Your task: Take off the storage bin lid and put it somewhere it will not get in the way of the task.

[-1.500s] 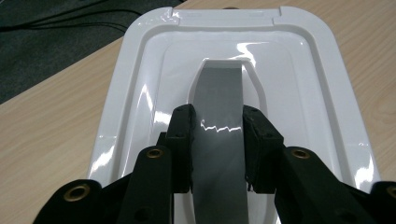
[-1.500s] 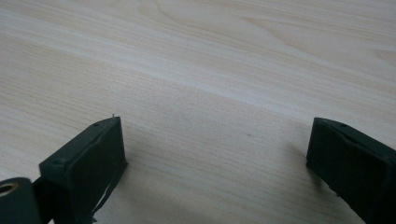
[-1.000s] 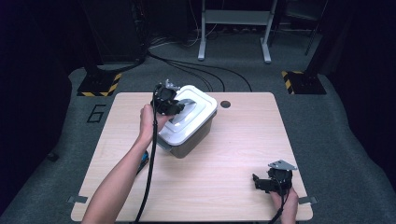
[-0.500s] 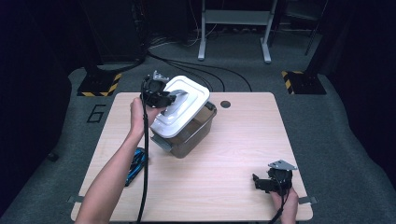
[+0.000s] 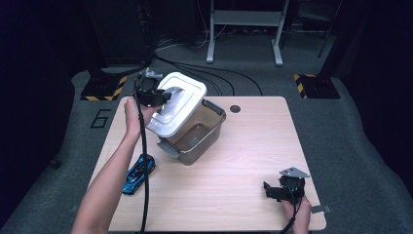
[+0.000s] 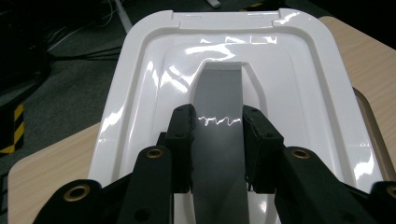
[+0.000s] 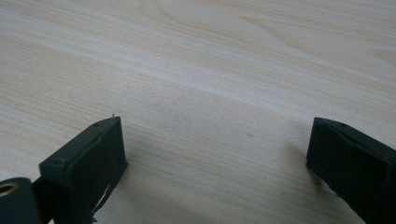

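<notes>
A wooden table [image 5: 243,146] carried the work, with a clear bin [image 5: 197,139] standing near its far left corner and its mouth half uncovered. The white lid [image 5: 178,102] hung tilted over the bin's left rim, its far edge raised and its near edge low against the bin's near left corner; whether the two touched there could not be told. The lid's long axis ran away from the left hand-held gripper [image 6: 217,135], in line with the jaws, which were clamped on the grey handle [image 6: 218,100] sunk along the lid's middle. That put the lid squarely ahead of the left hand [image 5: 132,114], by far the nearer one, and any further lift would likely have to swing the lid leftward and clear of the rim. The right hand-held gripper [image 7: 215,154] rested at the table's near right corner, well apart from the bin, its jaws wide apart over bare wood. A small blue toy car [image 5: 139,173] lay on the table just beside the left forearm.
</notes>
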The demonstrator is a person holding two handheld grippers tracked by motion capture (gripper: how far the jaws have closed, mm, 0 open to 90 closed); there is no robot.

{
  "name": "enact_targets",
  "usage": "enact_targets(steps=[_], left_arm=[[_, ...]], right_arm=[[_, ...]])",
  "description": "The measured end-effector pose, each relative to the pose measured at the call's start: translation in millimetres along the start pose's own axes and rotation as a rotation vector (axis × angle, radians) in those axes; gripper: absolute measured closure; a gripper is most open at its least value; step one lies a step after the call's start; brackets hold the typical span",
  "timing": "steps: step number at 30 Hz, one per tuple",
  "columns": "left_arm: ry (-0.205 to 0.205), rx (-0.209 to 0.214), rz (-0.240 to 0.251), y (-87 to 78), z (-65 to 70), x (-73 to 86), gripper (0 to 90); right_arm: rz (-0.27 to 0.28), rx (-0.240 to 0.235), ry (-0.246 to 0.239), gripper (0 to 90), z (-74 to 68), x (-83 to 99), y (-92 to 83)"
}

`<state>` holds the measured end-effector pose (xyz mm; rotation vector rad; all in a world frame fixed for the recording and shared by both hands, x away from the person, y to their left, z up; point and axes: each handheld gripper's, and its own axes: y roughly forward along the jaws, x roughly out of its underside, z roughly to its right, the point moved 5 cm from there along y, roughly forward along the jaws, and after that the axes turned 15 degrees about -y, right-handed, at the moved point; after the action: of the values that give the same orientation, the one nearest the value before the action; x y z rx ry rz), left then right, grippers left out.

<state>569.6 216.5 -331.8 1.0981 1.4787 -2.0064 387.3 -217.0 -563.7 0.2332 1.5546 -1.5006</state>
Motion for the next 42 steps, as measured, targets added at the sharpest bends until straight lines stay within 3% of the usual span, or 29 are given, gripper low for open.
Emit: enact_targets(steps=[11,21,25,34,38,42], left_arm=[[-0.066,-0.042,0.012,1.5,-31.2,2.9,67.3],[-0.157,-0.114,0.04,6.4,-65.1,10.0,67.3],[-0.166,-0.144,0.034,9.9,-77.6,14.4,67.3],[-0.224,-0.215,0.046,22.2,-104.4,25.1,67.4],[-0.267,-0.222,0.041,29.8,-113.3,31.5,67.3],[-0.282,-0.247,0.031,38.2,-120.5,38.6,67.3]], right_arm=[[-0.006,0.001,-0.015,3.6,0.8,0.7,-0.1],[-0.006,0.001,-0.015,3.6,0.8,0.7,-0.1],[-0.005,0.001,-0.014,3.6,0.8,0.7,-0.1],[-0.005,0.001,-0.015,3.6,0.8,0.8,-0.1],[-0.006,0.003,-0.016,3.6,0.9,0.8,-0.1],[-0.006,0.003,-0.016,3.6,0.8,0.8,-0.1]])
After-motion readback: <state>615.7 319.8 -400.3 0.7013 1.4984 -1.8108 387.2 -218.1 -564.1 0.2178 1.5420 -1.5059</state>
